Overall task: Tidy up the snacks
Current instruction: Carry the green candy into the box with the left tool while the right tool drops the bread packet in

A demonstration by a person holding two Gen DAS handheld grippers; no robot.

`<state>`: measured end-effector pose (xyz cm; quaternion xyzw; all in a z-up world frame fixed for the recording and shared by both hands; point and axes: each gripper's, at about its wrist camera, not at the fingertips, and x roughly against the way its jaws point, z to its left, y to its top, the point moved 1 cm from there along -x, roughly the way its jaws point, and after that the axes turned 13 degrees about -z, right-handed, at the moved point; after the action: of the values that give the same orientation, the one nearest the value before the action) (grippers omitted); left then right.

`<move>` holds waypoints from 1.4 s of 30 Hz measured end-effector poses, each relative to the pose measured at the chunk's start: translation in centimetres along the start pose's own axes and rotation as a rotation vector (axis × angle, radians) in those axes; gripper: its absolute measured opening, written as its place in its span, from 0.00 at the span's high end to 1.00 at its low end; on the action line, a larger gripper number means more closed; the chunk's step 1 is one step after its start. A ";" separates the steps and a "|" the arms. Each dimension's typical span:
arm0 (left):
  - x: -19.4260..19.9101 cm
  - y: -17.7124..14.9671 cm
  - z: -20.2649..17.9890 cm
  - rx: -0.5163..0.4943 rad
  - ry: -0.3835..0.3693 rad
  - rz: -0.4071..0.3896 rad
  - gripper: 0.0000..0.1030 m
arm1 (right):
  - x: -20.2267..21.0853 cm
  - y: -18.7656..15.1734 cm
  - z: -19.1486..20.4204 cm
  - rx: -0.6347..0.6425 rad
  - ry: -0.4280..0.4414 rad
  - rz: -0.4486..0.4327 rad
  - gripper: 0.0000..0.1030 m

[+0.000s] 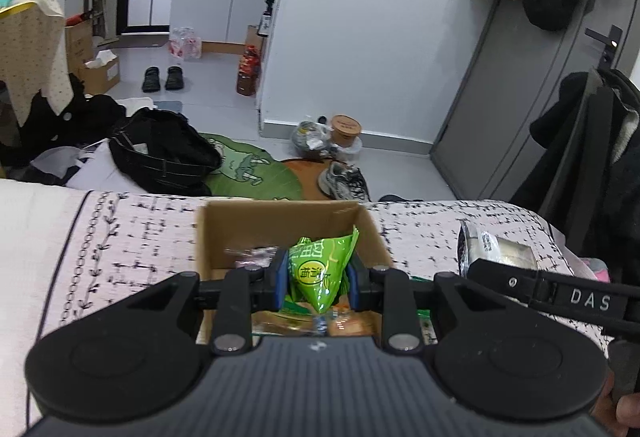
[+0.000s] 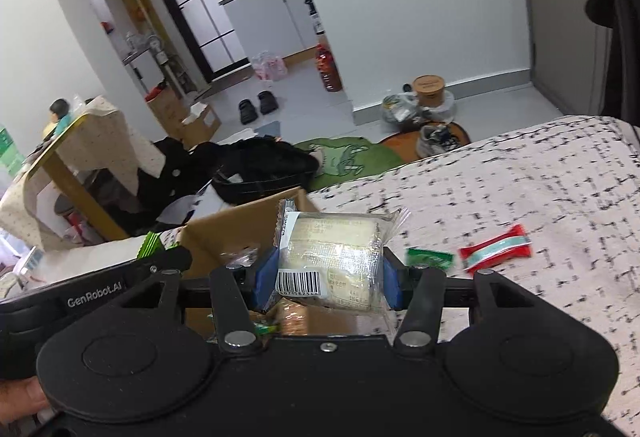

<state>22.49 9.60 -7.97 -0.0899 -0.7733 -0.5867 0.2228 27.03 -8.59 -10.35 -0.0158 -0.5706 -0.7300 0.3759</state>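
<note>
Over the cardboard box (image 1: pixel 280 233), the left gripper (image 1: pixel 316 279) pinches a light, crinkly green snack pouch (image 1: pixel 320 269); the right gripper (image 2: pixel 328 277) clamps a soft clear-wrapped cake (image 2: pixel 336 253) at the box's right edge. Grip sides gently.

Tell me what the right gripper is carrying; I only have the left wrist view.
Observer: The right gripper is shut on a clear-wrapped pale cake packet with a barcode label.
Operator: Report what lies beyond it.
Observer: A red wrapped candy with a teal stripe lies on the speckled white bedspread.
Operator: Say if anything is beside that.
Observer: A small green wrapped snack lies to its left, nearer the brown cardboard box.
</note>
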 end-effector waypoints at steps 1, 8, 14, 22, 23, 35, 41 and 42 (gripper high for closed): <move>0.2 0.0 0.4 0.003 0.005 -0.002 0.73 | -0.1 -0.1 0.3 0.001 0.004 0.004 0.50; 0.5 -0.2 1.9 0.013 0.028 0.001 0.73 | -0.7 -1.0 2.2 -0.002 0.049 0.031 0.50; 0.6 -0.2 2.5 0.016 0.042 0.003 0.73 | -1.2 -1.8 3.8 -0.003 0.113 0.067 0.43; 0.8 -0.5 3.7 0.015 0.059 0.007 0.73 | -1.4 -2.0 3.0 -0.029 0.089 0.074 0.39; 0.8 -0.5 3.8 0.016 0.060 0.008 0.73 | -1.4 -1.9 3.0 -0.030 0.084 0.073 0.39; -0.7 -0.4 3.9 0.031 0.041 0.005 0.69 | -0.8 -1.8 1.3 -0.035 0.056 0.072 0.39; -0.7 -0.5 4.0 0.053 0.061 0.001 0.53 | -0.2 -1.7 0.6 -0.039 0.051 0.065 0.38; -0.6 -0.4 4.0 0.055 0.064 0.002 0.51 | -0.1 -1.7 0.4 -0.042 0.049 0.064 0.38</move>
<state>21.88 13.32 -9.45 -0.0659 -0.7815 -0.5676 0.2503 25.97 -8.08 -11.68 -0.0243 -0.5449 -0.7297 0.4124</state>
